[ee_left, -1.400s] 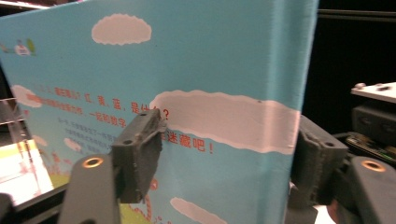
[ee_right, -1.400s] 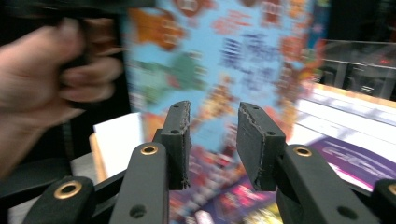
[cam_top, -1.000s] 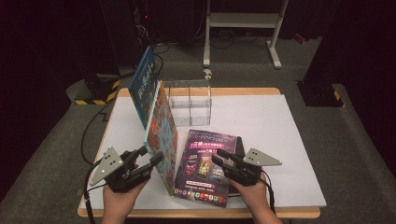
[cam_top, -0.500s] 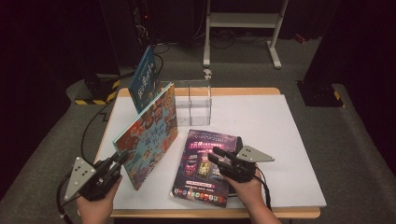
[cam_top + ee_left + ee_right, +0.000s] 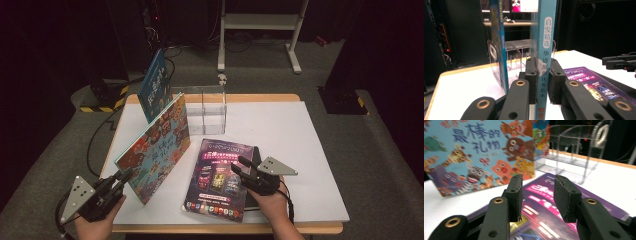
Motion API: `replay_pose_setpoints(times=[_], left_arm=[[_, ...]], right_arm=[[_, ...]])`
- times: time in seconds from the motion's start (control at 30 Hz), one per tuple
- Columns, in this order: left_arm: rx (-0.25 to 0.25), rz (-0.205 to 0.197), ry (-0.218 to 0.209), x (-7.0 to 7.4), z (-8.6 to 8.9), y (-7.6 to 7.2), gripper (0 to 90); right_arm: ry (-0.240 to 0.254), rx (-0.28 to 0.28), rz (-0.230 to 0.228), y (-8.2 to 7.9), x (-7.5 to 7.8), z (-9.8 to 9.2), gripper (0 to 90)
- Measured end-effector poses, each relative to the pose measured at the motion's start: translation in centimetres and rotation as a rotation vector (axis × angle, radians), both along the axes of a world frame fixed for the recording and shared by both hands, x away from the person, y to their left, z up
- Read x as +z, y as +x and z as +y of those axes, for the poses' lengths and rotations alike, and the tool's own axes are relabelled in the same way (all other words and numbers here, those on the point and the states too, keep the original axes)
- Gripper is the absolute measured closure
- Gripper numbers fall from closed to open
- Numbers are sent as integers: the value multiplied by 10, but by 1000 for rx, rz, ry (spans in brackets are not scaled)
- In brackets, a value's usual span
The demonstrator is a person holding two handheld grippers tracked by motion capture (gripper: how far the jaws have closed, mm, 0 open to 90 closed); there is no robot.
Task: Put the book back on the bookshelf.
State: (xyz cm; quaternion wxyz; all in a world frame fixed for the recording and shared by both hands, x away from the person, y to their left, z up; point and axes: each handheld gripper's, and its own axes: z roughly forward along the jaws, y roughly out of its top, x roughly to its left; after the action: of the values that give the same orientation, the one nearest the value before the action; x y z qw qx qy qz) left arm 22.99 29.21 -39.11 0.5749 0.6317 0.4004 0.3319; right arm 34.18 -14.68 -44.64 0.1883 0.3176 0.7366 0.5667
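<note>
Jaws of my left gripper [image 5: 541, 82] were clamped on the picture book's [image 5: 155, 147] spine between them; right gripper [image 5: 537, 195] jaws had just been opening, empty, above the purple book [image 5: 554, 220].

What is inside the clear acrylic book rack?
The clear acrylic rack holds one blue book upright at its left end; its remaining slots look empty. The book's lower edge is covered.

A grey carpeted floor [image 5: 310, 80] is stretching away into a dark room; the white-topped bench [image 5: 300, 135] with its wooden edge is standing in the middle; a pale metal stand [image 5: 260, 30] is rising behind it; yellow-and-black hazard tape [image 5: 102, 100] is marking a black base at the left; black cables [image 5: 95, 145] are trailing across the carpet; dim light is falling from above.
</note>
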Motion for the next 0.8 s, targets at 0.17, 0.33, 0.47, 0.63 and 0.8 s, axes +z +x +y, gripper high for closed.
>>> replay_pose_setpoints(times=[0.17,0.33,0.47,0.63,0.8], left_arm=[[-8,21,-8,-2,8,1,801],[-16,21,-12,-5,11,0,798],[-7,24,-8,-4,8,0,797],[12,54,18,3,4,4,781],[26,59,35,10,-2,10,760]], right_arm=[[-60,-50,-6,1,-6,-8,545],[-108,-105,20,7,-9,-25,528],[-120,-174,24,6,-11,-51,529],[-31,-227,34,5,-18,-72,527],[-32,-198,50,8,-25,-75,524]])
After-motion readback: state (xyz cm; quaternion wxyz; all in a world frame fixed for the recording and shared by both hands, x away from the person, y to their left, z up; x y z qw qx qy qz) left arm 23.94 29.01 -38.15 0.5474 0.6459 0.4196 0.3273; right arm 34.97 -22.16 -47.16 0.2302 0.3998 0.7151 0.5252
